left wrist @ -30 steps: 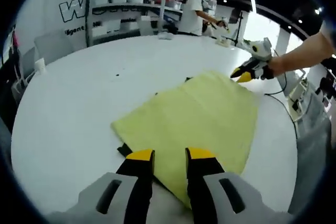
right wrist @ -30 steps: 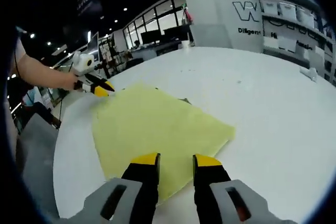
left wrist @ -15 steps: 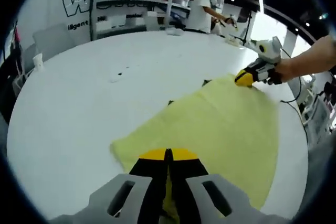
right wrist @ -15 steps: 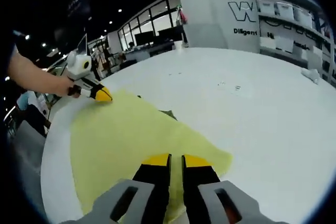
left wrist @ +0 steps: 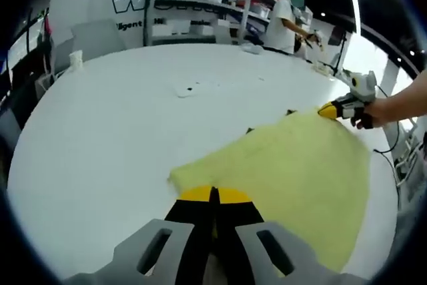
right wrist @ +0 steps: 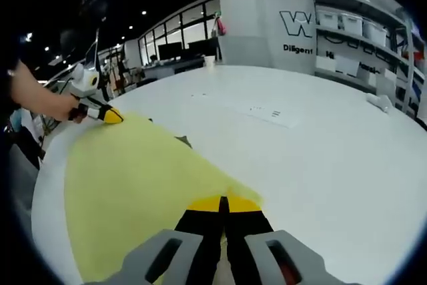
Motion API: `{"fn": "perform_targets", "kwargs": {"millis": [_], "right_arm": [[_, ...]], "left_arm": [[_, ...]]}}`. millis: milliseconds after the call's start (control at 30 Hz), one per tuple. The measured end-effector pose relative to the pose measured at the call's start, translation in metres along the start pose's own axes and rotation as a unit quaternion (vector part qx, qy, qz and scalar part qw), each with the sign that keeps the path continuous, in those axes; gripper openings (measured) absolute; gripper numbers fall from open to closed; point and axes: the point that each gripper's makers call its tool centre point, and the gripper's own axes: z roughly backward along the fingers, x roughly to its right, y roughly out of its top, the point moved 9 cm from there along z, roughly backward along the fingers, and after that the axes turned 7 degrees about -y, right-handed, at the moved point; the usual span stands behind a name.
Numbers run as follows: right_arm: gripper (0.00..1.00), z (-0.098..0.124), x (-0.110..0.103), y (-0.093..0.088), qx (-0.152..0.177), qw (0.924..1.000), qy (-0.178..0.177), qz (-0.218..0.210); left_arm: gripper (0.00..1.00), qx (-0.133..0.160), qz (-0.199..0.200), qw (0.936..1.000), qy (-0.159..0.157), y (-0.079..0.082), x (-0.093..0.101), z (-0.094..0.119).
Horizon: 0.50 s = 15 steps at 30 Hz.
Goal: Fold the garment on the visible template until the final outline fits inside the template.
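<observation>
While both grippers clamp neighbouring corners of the yellow garment (left wrist: 293, 171), the fold is in its grasp stage. Left gripper (left wrist: 214, 197) and right gripper (right wrist: 223, 203) pinch one edge between them on the white surface (left wrist: 100, 131); next, carry that edge across evenly. Its long axis runs away from that edge.

The flat yellow cloth garment (left wrist: 293, 165) lies on the round white table (left wrist: 100, 131), toward its right side in the left gripper view. The left claw (left wrist: 213, 195) sits at the garment's near corner, jaws together on its edge. The right claw (right wrist: 223, 203) sits likewise at another corner (right wrist: 133, 178). Small dark template corners (left wrist: 249, 130) peek out at the garment's far edge. White storage shelves (left wrist: 200, 5) stand beyond the table's far side.
</observation>
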Motion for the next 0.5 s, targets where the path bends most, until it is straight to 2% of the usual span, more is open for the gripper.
{"fn": "perform_targets", "kwargs": {"millis": [33, 100, 167, 200, 233, 300, 367, 433, 467, 500], "right_arm": [[0.00, 0.000, 0.001, 0.000, 0.000, 1.0000, 0.001, -0.001], [0.00, -0.001, 0.002, 0.000, 0.002, 1.0000, -0.004, -0.005], [0.00, -0.001, 0.001, 0.000, 0.005, 0.9994, -0.006, -0.034], [0.00, -0.001, 0.001, 0.000, 0.005, 0.9993, -0.006, -0.036], [0.00, -0.001, 0.001, 0.001, 0.004, 0.9993, -0.005, -0.038], [0.00, 0.002, -0.002, 0.003, -0.007, 0.9999, -0.001, -0.009], [0.00, 0.007, -0.007, 0.009, 0.006, 0.9999, 0.009, -0.009], [0.00, 0.013, -0.015, 0.016, 0.019, 0.9995, 0.023, 0.009], [0.00, 0.015, -0.019, 0.017, 0.019, 0.9993, 0.031, 0.013], [0.00, 0.019, -0.026, 0.018, 0.019, 0.9985, 0.041, 0.030]], "left_arm": [[0.00, 0.004, 0.007, 0.9998, 0.017, -0.001, -0.003, 0.002], [0.00, 0.012, 0.026, 0.9996, 0.007, -0.003, -0.007, 0.004], [0.00, 0.003, -0.003, 0.9999, 0.009, -0.001, -0.004, 0.002], [0.00, -0.002, -0.015, 0.9998, 0.011, 0.000, -0.002, 0.002], [0.00, 0.000, -0.009, 0.9999, 0.010, 0.000, -0.002, 0.002], [0.00, 0.001, 0.011, 0.9999, 0.013, 0.001, -0.004, 0.004], [0.00, 0.012, 0.000, 0.9998, 0.017, 0.005, -0.002, 0.010], [0.00, 0.034, -0.012, 0.9992, -0.016, 0.014, 0.011, 0.014], [0.00, 0.030, -0.043, 0.9982, -0.030, 0.019, 0.022, 0.017], [0.00, 0.035, -0.053, 0.9969, -0.047, 0.022, 0.030, 0.018]]}}
